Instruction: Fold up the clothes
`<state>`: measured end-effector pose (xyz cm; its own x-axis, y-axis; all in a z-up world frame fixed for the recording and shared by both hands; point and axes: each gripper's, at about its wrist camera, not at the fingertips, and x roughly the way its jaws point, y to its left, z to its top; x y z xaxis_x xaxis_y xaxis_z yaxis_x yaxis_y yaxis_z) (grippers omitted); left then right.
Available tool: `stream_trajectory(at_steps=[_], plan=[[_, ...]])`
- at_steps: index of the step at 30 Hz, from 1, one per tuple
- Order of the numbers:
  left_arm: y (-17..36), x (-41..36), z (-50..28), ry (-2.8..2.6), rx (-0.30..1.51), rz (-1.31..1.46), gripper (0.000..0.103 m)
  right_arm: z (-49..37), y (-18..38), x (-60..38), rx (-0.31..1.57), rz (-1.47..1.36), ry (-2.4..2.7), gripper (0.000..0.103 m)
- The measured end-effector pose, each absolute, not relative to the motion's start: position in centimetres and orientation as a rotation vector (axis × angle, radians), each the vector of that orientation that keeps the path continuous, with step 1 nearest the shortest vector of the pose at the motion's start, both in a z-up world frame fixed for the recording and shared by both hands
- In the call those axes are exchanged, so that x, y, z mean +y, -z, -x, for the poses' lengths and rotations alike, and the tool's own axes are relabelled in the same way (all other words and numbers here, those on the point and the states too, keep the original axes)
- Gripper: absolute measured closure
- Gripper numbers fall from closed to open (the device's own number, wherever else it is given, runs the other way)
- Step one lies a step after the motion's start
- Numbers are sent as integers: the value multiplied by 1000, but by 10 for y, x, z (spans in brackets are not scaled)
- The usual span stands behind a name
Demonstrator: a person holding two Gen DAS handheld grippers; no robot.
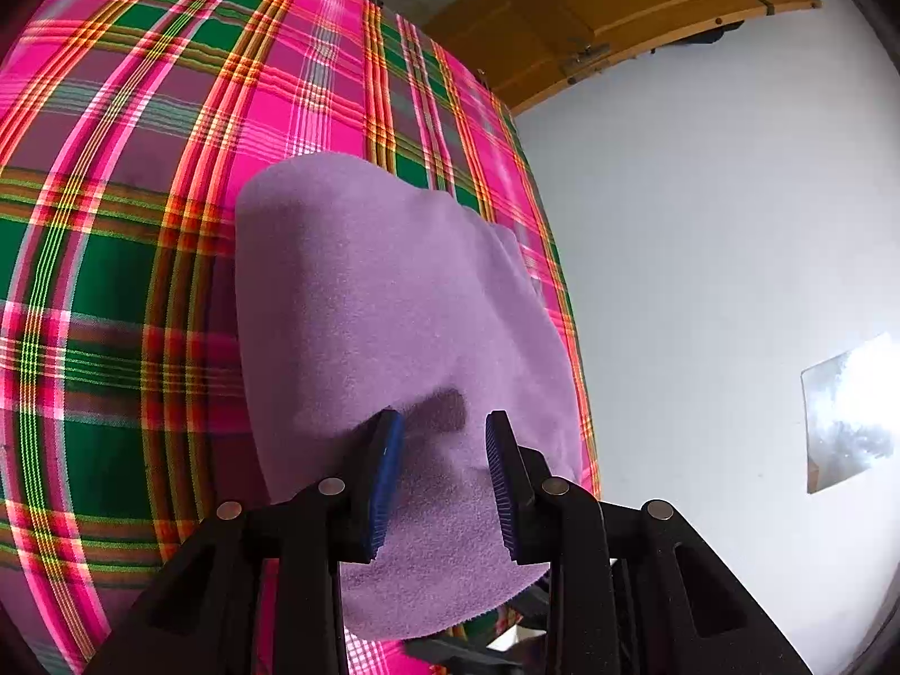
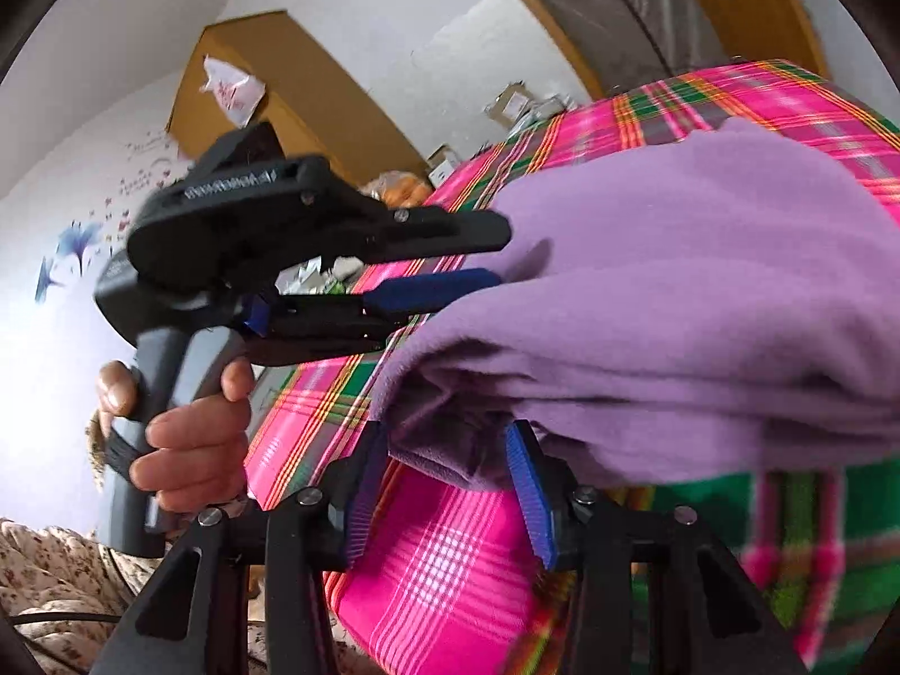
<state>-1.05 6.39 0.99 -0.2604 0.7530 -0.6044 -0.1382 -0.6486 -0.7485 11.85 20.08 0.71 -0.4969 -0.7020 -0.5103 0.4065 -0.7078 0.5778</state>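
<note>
Both tools work the same lilac fleece garment [image 1: 388, 304]. Left tool [image 1: 444, 484] has its two blue-padded fingers [image 1: 385, 484] set a moderate way apart with the fleece running between them; the pads do not visibly pinch it, so whether they grip cannot be told from its own view. Seen from the right wrist, the left tool [image 2: 495, 259] lies nearly level, one finger over the cloth and the blue pad under it, closed on a fold of the garment's near edge. A hand [image 2: 185, 433] wraps its grey handle from below, fingers curled round the front, beside a floral sleeve [image 2: 50, 574]. Right tool [image 2: 444, 495] points along the surface with its fingers spread fairly wide; a dark hanging corner of the fleece dips between them, and contact is unclear. Outward, the garment lies in stacked layers on a pink, green and orange plaid cloth [image 1: 124, 225], its long axis running away from the left tool toward the far edge. A white wall [image 1: 703, 253] and a wooden door [image 1: 619, 5] lie beyond.
</note>
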Motion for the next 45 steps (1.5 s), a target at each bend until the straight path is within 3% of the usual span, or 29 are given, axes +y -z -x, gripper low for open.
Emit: stream_trajectory(at_steps=[10,24,29,34,37,41,45], plan=[[-6,55,10,-1935,-792,1412,72,-98,-3,169,-363,-1060,2204,54],[-7,52,21,-1928,-796,1422,72,-95,0,176,-525,-1030,2241,52],[-11,51,23,-1943,-793,1405,72,-90,2,189,-666,-1041,2173,74],[-15,59,23,-1967,-745,1407,71,-95,-2,205,-912,-994,1917,80],[-8,64,23,-1963,-724,1435,71,-97,12,209,-918,-1045,1928,88],[-1,60,12,-1964,-744,1401,71,-98,27,214,-923,-1113,1901,88],[-2,64,5,-1990,-649,1344,71,-111,20,224,-784,-1146,1979,88]])
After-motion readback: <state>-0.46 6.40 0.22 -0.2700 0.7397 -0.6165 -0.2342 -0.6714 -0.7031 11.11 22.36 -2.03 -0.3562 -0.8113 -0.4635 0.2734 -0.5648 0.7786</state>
